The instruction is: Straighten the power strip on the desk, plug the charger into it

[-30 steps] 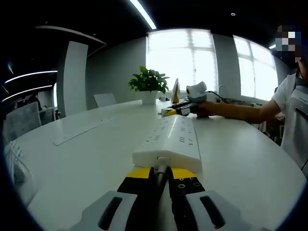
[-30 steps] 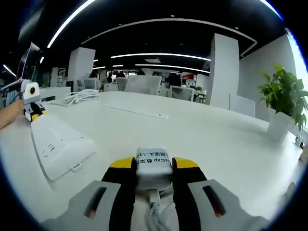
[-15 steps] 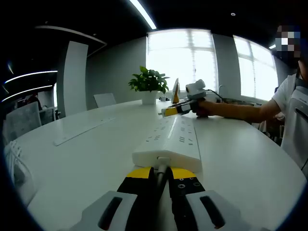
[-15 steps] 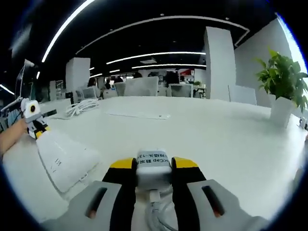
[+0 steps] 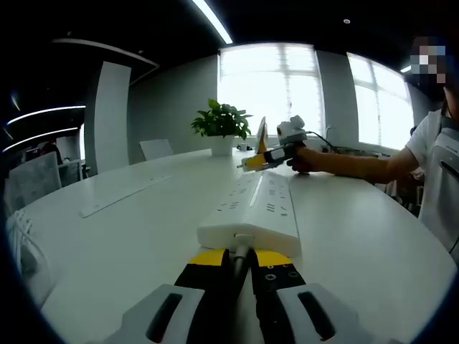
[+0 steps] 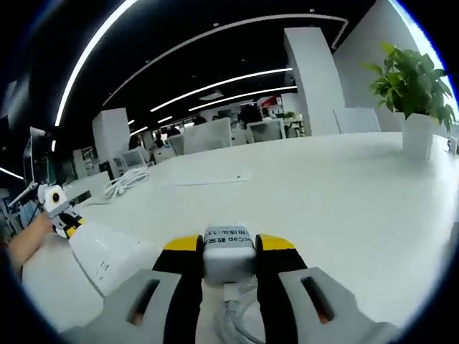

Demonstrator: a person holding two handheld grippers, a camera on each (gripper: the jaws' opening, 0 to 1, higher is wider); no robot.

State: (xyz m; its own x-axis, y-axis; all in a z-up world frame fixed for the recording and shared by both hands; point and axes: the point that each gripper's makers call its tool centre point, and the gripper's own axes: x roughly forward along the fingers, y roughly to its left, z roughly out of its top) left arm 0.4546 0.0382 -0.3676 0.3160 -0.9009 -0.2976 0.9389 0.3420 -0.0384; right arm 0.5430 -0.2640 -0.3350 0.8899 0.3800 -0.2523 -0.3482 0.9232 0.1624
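Note:
The white power strip (image 5: 252, 209) lies lengthwise on the white desk (image 5: 129, 236), running away from my left gripper (image 5: 240, 255). That gripper is shut on the cord end of the strip. The right gripper (image 5: 267, 158), held in a person's hand, hovers above the strip's far end. In the right gripper view my right gripper (image 6: 229, 244) is shut on the white charger (image 6: 229, 252), whose cable hangs down between the jaws. From there the power strip (image 6: 106, 252) lies low at the left, with the left gripper (image 6: 60, 217) at its far end.
A potted plant (image 5: 221, 123) stands at the desk's far side, also visible as the plant (image 6: 414, 77). A long flat white bar (image 5: 123, 193) lies to the left on the desk. A coil of white cable (image 6: 128, 182) rests farther back. A person's arm (image 5: 358, 166) reaches in from the right.
My right gripper has lifted and tilted with the charger, so its view has rolled and the strip sits lower. The left gripper and the strip have stayed still.

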